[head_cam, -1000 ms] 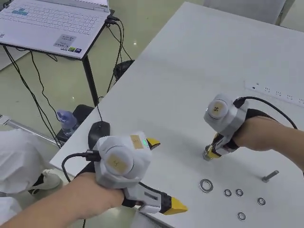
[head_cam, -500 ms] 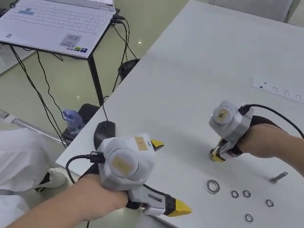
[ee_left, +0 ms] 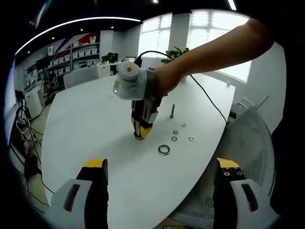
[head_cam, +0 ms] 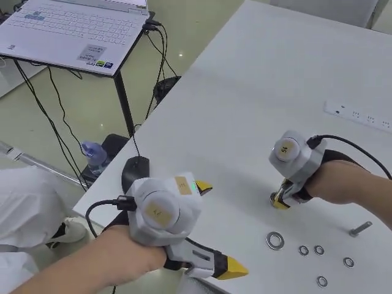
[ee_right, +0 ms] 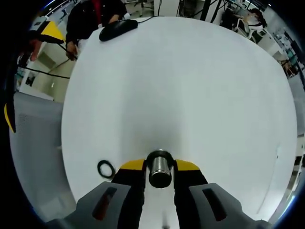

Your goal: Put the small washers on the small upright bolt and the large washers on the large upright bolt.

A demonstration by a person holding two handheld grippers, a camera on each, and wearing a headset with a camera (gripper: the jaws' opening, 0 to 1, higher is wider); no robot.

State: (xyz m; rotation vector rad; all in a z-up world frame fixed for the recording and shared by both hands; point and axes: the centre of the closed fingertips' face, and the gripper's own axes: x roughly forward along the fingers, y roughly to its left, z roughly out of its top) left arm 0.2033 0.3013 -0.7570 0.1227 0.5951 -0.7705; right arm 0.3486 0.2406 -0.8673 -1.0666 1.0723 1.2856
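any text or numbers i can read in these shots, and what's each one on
"16": round sticker on top of the right tongs, read in the left gripper view.
Round sticker on the left tongs: a number, too blurred to read.
Stickers and keys on the laptop: too small to read.

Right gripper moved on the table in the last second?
No. The right gripper, shut on the large bolt, keeps the same offset from the large washer; only the whole view shifted.

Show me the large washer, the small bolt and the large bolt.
large washer (head_cam: pixel 269 240): head view, left rim.
small bolt (head_cam: pixel 360 229): head view, mid-shank.
large bolt (ee_right: pixel 160 166): right gripper view, upper end.
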